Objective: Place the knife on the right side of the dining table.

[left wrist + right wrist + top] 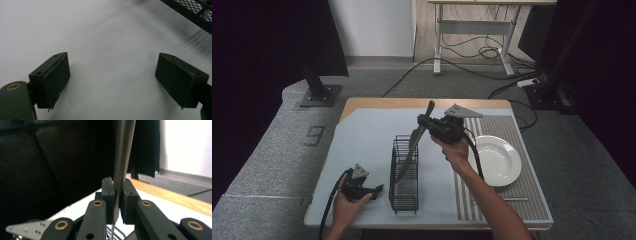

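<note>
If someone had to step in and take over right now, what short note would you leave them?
Right gripper: shut on the knife, held tilted above the black wire rack, blade pointing down into it.
Left gripper: open, holding nothing, low over the table beside the rack.
White plate sits on the striped mat.
Done: knife picked up.
Left: likely lower it into the rack and release.

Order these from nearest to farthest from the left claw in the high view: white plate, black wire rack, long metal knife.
From the left claw:
1. Black wire rack, just beside it, mid-table.
2. Long metal knife, blade slanting into the rack, held above.
3. White plate, on the striped mat, far side.
</note>
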Demonstrator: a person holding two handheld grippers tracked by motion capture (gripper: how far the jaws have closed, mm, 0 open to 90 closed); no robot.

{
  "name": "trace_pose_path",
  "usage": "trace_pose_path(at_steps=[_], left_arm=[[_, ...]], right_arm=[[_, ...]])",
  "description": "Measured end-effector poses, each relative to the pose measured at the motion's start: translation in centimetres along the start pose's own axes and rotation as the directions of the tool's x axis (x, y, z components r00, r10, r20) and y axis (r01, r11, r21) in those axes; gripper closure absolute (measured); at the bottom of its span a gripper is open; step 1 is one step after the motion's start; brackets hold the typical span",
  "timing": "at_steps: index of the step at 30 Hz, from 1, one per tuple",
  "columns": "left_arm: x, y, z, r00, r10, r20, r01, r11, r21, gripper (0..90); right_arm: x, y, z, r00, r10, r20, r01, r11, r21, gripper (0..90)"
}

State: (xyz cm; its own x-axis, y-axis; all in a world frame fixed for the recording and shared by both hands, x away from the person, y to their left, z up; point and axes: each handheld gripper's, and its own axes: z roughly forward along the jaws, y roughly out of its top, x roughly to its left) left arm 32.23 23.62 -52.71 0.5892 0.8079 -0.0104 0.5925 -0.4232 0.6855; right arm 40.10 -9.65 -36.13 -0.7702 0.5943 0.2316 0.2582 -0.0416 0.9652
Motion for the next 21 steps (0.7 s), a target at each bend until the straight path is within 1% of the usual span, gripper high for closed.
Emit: trace_pose_path(at_steps=[1,2,3,4,8,9,10,12,13,15,16,18,21], left_arm=[[0.0,0.0,0.0,1.0,0.0,0.0,0.0,1.0,0.0,11.9],[0.0,0.0,0.0,1.0,0.0,0.0,0.0,1.0,0.0,11.9],[0.0,0.0,0.0,1.0,0.0,0.0,0.0,1.0,0.0,11.9],[0.0,0.0,0.0,1.0,0.0,0.0,0.0,1.0,0.0,11.9],[0.0,0.0,0.0,1.0,0.0,0.0,0.0,1.0,0.0,11.9],[0.0,0.0,0.0,1.0,0.0,0.0,0.0,1.0,0.0,11.9],[0.0,0.0,0.0,1.0,0.0,0.0,0.0,1.0,0.0,11.9],[0.0,0.0,0.0,1.0,0.0,0.0,0.0,1.0,0.0,11.9],[0.0,0.0,0.0,1.0,0.001,0.0,-0.001,1.0,0.001,11.9],[0.0,0.0,0.0,1.0,0.0,0.0,0.0,1.0,0.0,11.9],[0.0,0.0,0.0,1.0,0.001,0.0,-0.001,1.0,0.001,11.9],[0.0,0.0,0.0,1.0,0.001,0.0,-0.001,1.0,0.0,11.9],[0.0,0.0,0.0,1.0,0.001,0.0,-0.001,1.0,0.001,11.9]], right_arm=[[0.0,0.0,0.0,1.0,0.0,0.0,0.0,1.0,0.0,83.5],[-0.1,0.7,-1.1,0.9999,0.014,-0.001,-0.014,0.999,-0.041,83.5],[-0.1,0.7,-1.1,0.9999,0.014,-0.001,-0.014,0.999,-0.041,83.5],[-0.3,1.3,-2.2,0.9997,0.023,-0.003,-0.024,0.997,-0.077,83.5],[-1.0,2.3,-4.4,0.9986,0.05,-0.016,-0.052,0.991,-0.126,83.5],[-1.0,2.3,-4.4,0.9986,0.05,-0.016,-0.052,0.991,-0.126,83.5],[-1.3,2.5,-5.2,0.9991,0.043,0.005,-0.042,0.99,-0.132,83.5],[-1.7,2.4,-5.8,0.9988,0.038,0.033,-0.033,0.991,-0.133,83.5],[-1.7,2.4,-5.8,0.9988,0.038,0.033,-0.033,0.991,-0.133,83.5],[-2.2,2.2,-6.2,0.9979,0.04,0.051,-0.034,0.991,-0.126,83.5],[-2.8,1.8,-6.3,0.9962,0.035,0.079,-0.026,0.993,-0.111,83.5],[-3.4,1.4,-6.3,0.9938,0.026,0.108,-0.016,0.996,-0.092,83.5],[-4.5,0.8,-6.1,0.9883,0.037,0.148,-0.025,0.997,-0.079,83.5]])
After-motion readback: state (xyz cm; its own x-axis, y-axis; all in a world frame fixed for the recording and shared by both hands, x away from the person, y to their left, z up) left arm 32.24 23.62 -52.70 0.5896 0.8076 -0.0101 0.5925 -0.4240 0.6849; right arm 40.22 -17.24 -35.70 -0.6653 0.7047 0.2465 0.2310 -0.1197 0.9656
